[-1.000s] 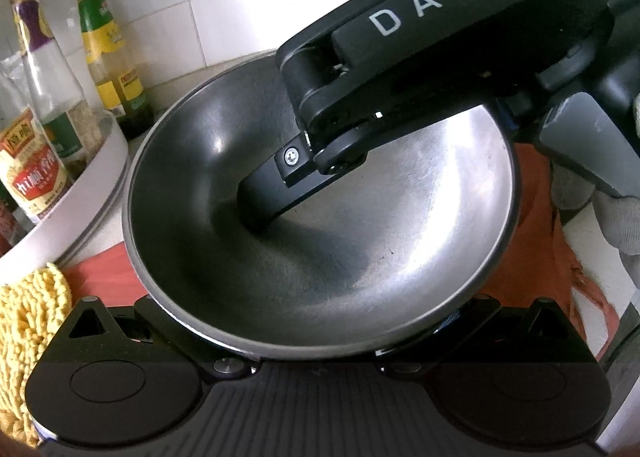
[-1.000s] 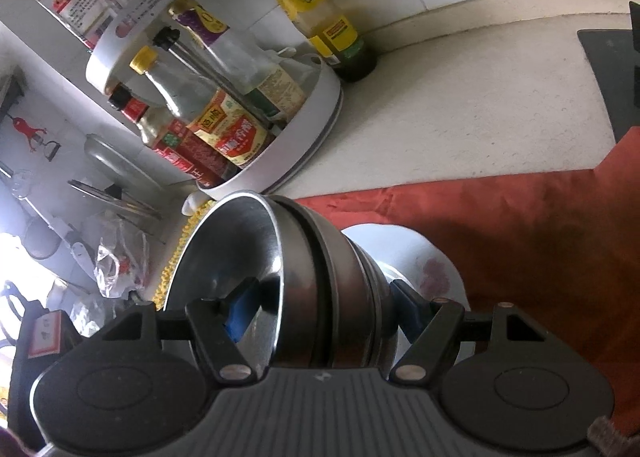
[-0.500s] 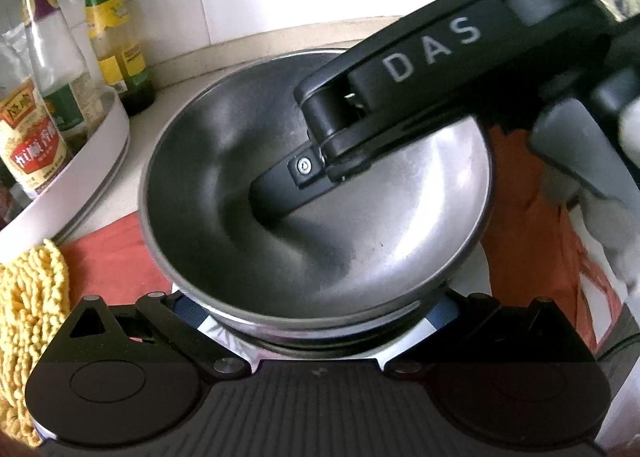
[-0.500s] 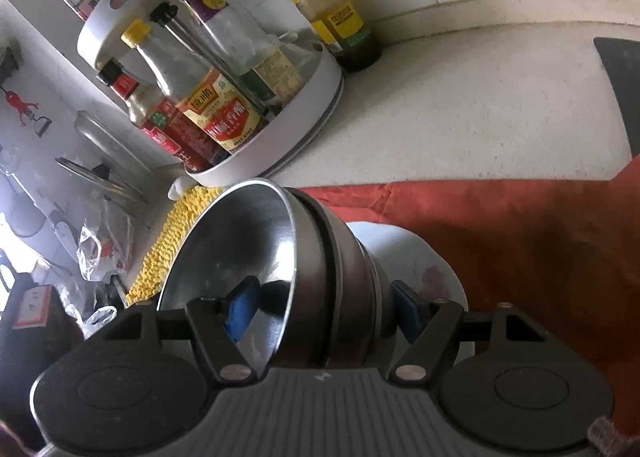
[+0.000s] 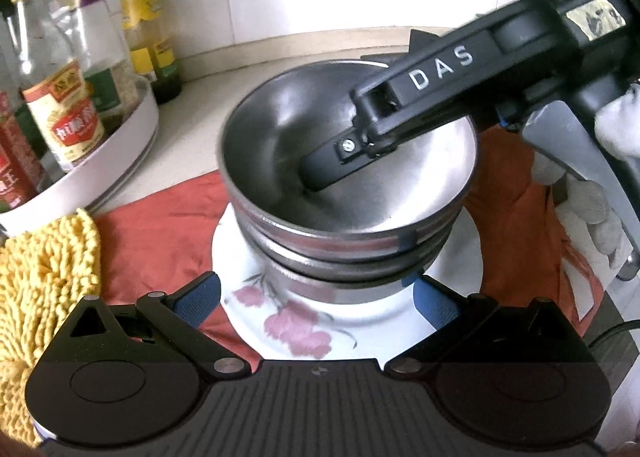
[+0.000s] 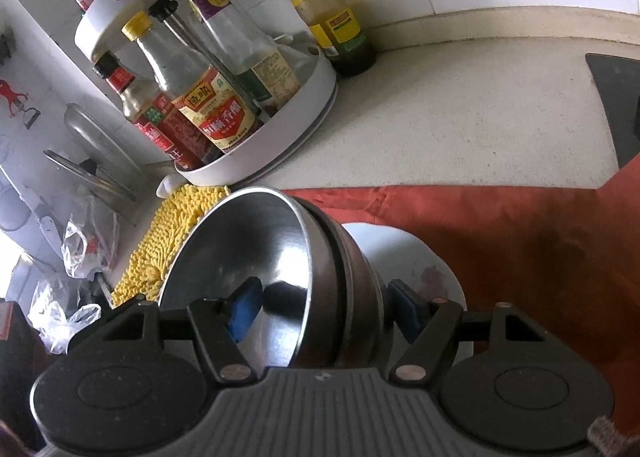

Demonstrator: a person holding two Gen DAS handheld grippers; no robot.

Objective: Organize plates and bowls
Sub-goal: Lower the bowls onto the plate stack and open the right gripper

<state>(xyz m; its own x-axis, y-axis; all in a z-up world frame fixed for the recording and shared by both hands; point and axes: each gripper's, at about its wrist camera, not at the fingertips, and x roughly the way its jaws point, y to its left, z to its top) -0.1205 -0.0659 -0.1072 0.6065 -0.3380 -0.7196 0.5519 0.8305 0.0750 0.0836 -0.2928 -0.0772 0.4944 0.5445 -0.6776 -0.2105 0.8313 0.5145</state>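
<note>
Bowls: a stack of steel bowls (image 5: 348, 193) stands on the flowered white plate (image 5: 304, 329).
Plate: it lies on an orange-red cloth (image 5: 160, 233) on the counter (image 5: 200, 113).
Right gripper (image 5: 320, 177): one finger reaches inside the top bowl; the other is hidden.
Left gripper (image 5: 316, 297): jaws spread, blue pads either side of the stack's base, apart from it.
Left side: sauce bottles (image 5: 72, 105) in a white rack (image 5: 120, 153); a yellow mat (image 5: 36, 281).
</note>
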